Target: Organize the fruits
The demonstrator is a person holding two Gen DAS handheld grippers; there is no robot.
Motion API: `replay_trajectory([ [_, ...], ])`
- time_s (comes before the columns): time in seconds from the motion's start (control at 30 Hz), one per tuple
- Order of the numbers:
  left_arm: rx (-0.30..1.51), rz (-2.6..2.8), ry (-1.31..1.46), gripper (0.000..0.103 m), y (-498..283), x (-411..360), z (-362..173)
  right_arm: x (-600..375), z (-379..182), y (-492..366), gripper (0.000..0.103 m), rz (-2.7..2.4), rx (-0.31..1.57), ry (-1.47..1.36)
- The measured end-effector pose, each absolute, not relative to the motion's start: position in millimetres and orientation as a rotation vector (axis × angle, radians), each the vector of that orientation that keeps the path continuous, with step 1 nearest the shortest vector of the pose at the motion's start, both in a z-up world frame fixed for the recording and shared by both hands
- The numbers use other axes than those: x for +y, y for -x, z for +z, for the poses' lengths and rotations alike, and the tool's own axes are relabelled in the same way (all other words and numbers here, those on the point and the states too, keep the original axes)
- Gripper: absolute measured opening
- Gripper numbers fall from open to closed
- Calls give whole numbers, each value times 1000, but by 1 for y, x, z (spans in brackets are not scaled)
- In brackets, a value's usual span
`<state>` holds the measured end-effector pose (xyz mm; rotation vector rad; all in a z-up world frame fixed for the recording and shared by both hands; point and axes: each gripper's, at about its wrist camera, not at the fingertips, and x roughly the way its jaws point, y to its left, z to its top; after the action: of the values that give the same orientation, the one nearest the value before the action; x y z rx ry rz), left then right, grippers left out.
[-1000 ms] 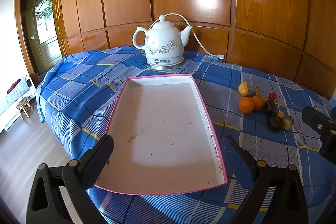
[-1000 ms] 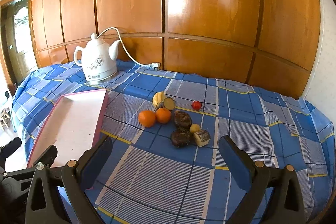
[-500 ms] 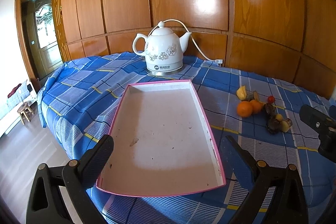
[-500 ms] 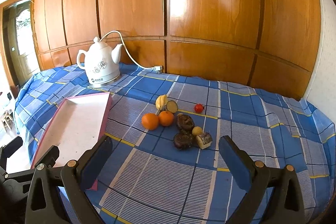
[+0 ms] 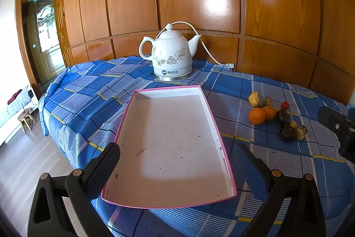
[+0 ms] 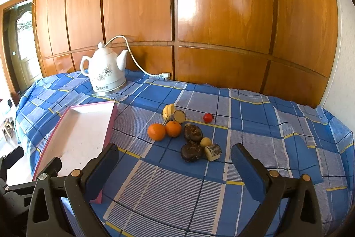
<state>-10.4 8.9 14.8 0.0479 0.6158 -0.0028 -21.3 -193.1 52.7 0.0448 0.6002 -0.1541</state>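
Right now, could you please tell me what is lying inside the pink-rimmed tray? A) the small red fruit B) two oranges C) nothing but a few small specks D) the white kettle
C: the pink-rimmed tray shows only a bare, speckled floor, while the two oranges and the small red fruit lie on the cloth beside it, and the white kettle stands behind it.

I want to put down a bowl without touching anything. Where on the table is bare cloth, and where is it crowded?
The tablecloth is bare between the right gripper and the fruit. It is also bare right of the red fruit, toward the wall. It is crowded from the oranges to the dark fruits. The pink tray holds nothing.
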Motion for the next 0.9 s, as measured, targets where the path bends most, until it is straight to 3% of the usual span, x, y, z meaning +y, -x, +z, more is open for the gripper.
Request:
replay_trajectory([
  [0.9, 623, -7, -49, 103, 8, 4, 14, -214, 71, 17, 103, -176, 553, -41],
])
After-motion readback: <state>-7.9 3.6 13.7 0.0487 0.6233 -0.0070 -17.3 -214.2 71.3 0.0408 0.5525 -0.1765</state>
